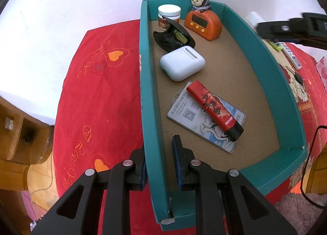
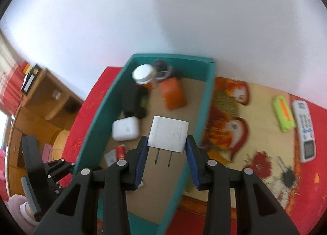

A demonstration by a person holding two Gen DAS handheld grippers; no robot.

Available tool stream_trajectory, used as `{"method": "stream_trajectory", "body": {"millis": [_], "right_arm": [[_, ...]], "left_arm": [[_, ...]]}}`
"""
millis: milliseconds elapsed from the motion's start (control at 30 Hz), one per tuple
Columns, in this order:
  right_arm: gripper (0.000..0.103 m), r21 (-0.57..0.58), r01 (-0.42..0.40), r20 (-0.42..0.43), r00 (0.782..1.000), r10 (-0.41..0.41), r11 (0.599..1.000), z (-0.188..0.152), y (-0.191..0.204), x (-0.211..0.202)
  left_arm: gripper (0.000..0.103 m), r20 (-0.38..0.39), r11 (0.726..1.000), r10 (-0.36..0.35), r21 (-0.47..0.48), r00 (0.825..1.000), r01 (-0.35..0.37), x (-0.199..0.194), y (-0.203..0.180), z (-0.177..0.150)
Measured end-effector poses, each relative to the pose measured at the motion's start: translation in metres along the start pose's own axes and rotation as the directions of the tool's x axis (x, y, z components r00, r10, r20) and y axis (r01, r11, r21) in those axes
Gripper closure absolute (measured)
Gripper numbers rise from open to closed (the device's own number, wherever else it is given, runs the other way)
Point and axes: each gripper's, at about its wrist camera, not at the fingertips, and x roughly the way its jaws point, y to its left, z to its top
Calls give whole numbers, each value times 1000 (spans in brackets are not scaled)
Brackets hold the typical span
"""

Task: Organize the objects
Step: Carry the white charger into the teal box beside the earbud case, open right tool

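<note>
Right gripper [image 2: 166, 154]: fingers [image 2: 142, 153] clamped on the sides of a white charger [image 2: 168, 134], prongs pointing back between them, carried over the open teal box [image 2: 206, 100], likely for a drop onto the bare floor ahead of the fingers. Left gripper [image 1: 160, 162]: fingers [image 1: 177, 159] pinched narrow across the box's near-left wall, apparently to steady it. Beyond them lie lighter [image 1: 214, 108], earbud case [image 1: 181, 63], timer [image 1: 203, 23]; remote [image 2: 304, 130] still outside on the cloth.
</note>
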Motion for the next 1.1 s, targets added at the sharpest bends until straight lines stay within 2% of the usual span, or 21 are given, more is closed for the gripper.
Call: {"method": "stream_trajectory", "body": {"millis": [167,400,700,933,1100], "right_arm": [[66,-58,6,-37,999,-8,998,3,24,24],[66,-99,55,-80,995,-63,994,7,31,56],[66,-115,84,-120,988,-97,990,8,32,80],[66,-166,125,-110,983,-144,978,9,42,89],[66,-187,126,-134,979,-152,974,6,51,102]], "left_arm": [[83,-1,1000,7,2,1000,-7,0,0,-1],[83,4,1000,5,-6,1000,-5,-1,-2,-1],[83,8,1000,0,-5,1000,0,-2,0,-3],[83,9,1000,1,-5,1000,-1,-2,0,-3],[83,8,1000,1,-6,1000,-1,-2,0,-3]]}}
